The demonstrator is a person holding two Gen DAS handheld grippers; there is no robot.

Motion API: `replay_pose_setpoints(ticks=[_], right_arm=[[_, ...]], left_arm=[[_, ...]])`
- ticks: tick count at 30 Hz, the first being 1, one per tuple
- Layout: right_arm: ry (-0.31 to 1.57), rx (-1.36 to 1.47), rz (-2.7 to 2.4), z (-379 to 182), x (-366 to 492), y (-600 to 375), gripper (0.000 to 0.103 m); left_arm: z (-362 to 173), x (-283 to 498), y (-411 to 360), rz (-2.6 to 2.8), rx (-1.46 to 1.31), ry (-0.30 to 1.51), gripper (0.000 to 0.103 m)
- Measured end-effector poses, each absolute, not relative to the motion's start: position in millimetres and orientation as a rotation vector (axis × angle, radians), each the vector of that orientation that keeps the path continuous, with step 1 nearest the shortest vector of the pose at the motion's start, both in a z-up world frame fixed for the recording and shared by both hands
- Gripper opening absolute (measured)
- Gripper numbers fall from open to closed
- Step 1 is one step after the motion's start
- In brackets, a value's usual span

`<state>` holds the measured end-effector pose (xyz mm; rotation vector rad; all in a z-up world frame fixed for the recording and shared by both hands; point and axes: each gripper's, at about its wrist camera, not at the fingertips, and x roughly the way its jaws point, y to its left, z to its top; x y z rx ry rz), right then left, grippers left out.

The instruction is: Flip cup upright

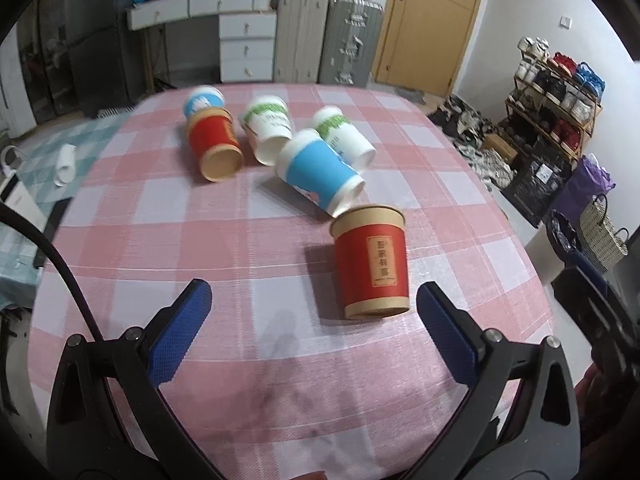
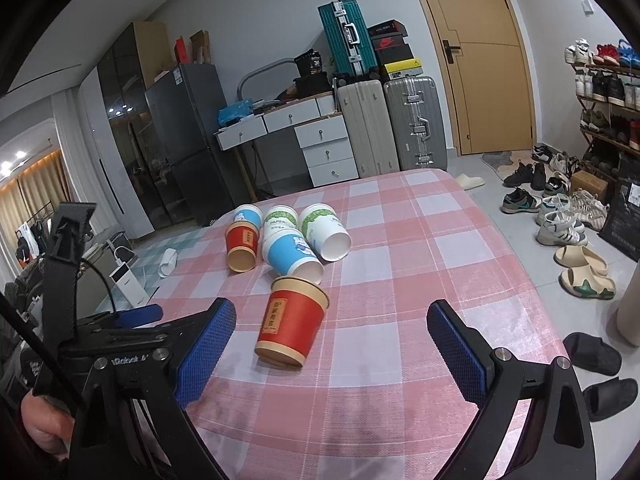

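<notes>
A red paper cup (image 1: 372,262) stands upright on the pink checked tablecloth (image 1: 180,240), just ahead of my open, empty left gripper (image 1: 314,296) and nearer its right finger. In the right wrist view the same red cup (image 2: 292,320) stands ahead of my open, empty right gripper (image 2: 332,316), between its fingers' lines but apart from them. Behind it several cups lie on their sides: a blue-and-white cup (image 1: 320,170), a second red cup (image 1: 214,142), two green-and-white cups (image 1: 270,130) and another blue one (image 1: 204,98) at the back.
The left gripper's body (image 2: 68,280) shows at the left of the right wrist view. The table edge (image 2: 532,272) falls off to the right, with shoes and slippers (image 2: 560,216) on the floor. Suitcases (image 2: 392,124), drawers and a door stand beyond the table.
</notes>
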<state>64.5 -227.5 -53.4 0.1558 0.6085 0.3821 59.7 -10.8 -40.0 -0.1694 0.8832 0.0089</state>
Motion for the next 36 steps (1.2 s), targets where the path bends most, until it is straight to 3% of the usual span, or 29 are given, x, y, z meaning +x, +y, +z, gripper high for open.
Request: replay_pose_setpoints(ticks=[15,20,22,24,36], right_arm=[[0.652,0.214,0.334,-77.9,96.1,-263.7,0.098],[0.665,0.234,0.332,-85.5,102.5,-269.5,0.098],[0.667,0.239,0.334,-86.8,103.3,-271.5,0.098],[0.666,0.239,0.334,-87.5,104.2,-272.4,0.098],[0.655,0.22,0.343,-82.9,98.6,-262.9,0.098]], left_arm=[[-91.1,179.3,-43.2,-0.031,-0.158,1.183,0.101],[-100.6,197.7,-51.2,-0.021,-0.153,1.202,0.088],[-104.7,199.9,-52.6,-0.021,-0.16,1.231,0.071],[-108.9,202.4,-53.2,-0.038,-0.18,1.252,0.064],[-110.9,179.9,-41.0,-0.059,-0.255,1.272,0.061]])
